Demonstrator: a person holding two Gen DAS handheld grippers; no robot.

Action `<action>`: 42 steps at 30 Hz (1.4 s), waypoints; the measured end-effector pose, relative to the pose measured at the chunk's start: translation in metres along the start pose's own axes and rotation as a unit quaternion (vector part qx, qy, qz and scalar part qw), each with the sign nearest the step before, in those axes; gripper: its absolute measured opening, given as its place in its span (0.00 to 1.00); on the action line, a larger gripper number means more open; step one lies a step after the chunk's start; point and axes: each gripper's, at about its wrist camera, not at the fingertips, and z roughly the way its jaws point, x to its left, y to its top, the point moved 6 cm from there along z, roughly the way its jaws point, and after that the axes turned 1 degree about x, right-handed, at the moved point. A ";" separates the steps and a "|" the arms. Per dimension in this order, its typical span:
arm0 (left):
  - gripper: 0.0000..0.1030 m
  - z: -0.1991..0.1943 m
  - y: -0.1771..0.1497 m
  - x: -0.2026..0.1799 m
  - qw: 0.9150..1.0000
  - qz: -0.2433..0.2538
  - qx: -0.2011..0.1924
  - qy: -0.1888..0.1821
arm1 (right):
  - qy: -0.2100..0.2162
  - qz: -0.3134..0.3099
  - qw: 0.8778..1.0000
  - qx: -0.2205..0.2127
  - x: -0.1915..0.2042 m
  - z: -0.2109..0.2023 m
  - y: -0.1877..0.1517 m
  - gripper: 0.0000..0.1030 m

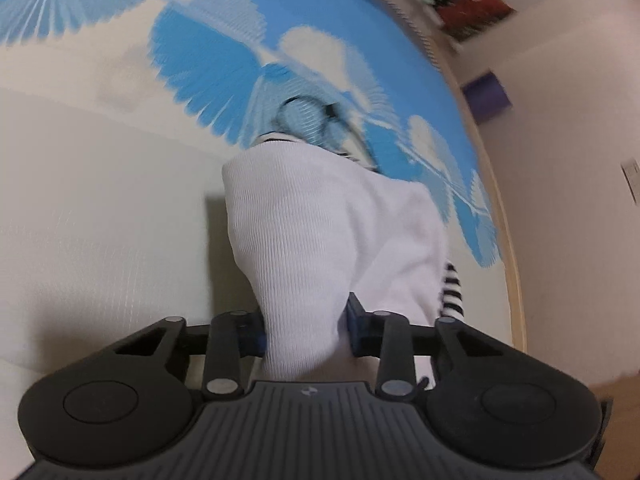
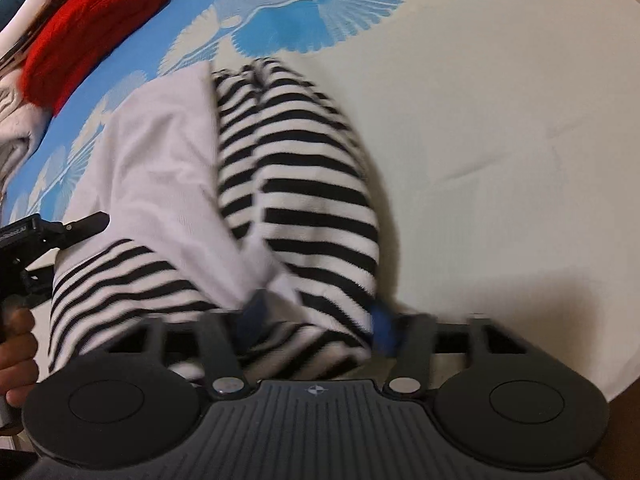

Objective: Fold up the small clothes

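Bedsheet (image 1: 100,200), cream w/ blue fan print, carries everything. Left wrist view: left gripper (image 1: 306,330) is clamped on a bunched white fold of the garment (image 1: 320,220), which drapes toward the bed's wooden edge.

Right wrist view: right gripper (image 2: 316,320) stands part-open w/ striped cloth (image 2: 304,184) between the pads, grip unclear (blurred). Red item (image 2: 92,24) at far corner. Judging by this, the fold's midway; flattening is left.

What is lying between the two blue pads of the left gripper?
In the left wrist view, a bunched fold of the white garment fills the gap of the left gripper.
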 end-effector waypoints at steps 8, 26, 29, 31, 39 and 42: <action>0.34 -0.086 0.023 0.011 0.994 0.076 -0.063 0.043 | 0.074 -0.078 0.994 -0.008 0.082 -0.013 -0.021 0.01; 0.66 -0.198 0.016 0.041 0.943 0.152 -0.165 0.246 | 0.037 -0.147 0.988 0.005 0.135 -0.010 -0.035 0.01; 0.68 -0.207 -0.001 0.036 0.939 0.168 -0.170 0.248 | 0.031 -0.157 0.987 0.001 0.134 -0.012 -0.039 0.01; 0.69 -0.202 -0.019 0.037 0.942 0.170 -0.159 0.241 | 0.020 -0.180 0.983 -0.001 0.135 -0.013 -0.044 0.01; 0.75 -0.187 -0.051 0.020 0.934 0.195 -0.149 0.260 | -0.006 -0.190 0.980 -0.058 0.133 -0.043 -0.039 0.10; 0.78 -0.188 -0.053 0.020 0.943 0.156 -0.156 0.251 | 0.009 -0.200 0.975 -0.102 0.141 -0.058 -0.034 0.40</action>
